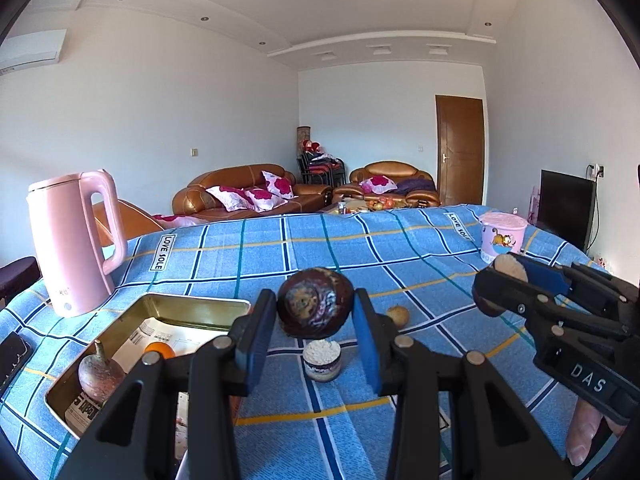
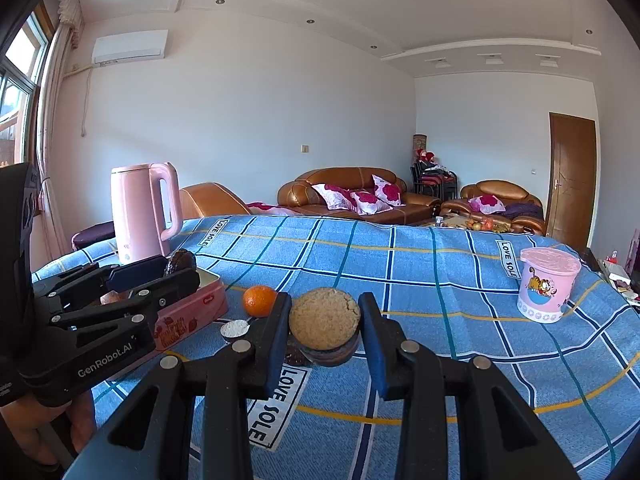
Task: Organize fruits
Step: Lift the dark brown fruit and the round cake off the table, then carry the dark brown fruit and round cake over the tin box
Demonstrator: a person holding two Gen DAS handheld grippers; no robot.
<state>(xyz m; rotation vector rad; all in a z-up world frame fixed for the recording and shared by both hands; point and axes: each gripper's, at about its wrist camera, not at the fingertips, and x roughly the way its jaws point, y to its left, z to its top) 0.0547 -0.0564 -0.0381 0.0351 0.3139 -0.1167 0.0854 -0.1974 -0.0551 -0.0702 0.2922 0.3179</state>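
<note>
My left gripper [image 1: 315, 312] is shut on a dark brown mottled round fruit [image 1: 315, 307] and holds it above the blue checked cloth, just right of the open gold-lined tin [image 1: 188, 308]. The tin holds a reddish-brown fruit [image 1: 101, 374], an orange [image 1: 159, 350] and papers. My right gripper [image 2: 325, 322] is shut on a tan rough-skinned round fruit [image 2: 324, 318]; it shows in the left wrist view [image 1: 505, 276] too. An orange [image 2: 259, 300] lies on the cloth beside the pink tin [image 2: 192, 314]. A small tan fruit [image 1: 398, 315] lies on the cloth.
A pink kettle [image 1: 72, 240] stands at the back left. A pink cartoon cup [image 2: 548, 290] stands at the right. A small jar of white stuff [image 1: 321, 360] sits under my left gripper. A dark object [image 1: 12, 356] lies at the left edge.
</note>
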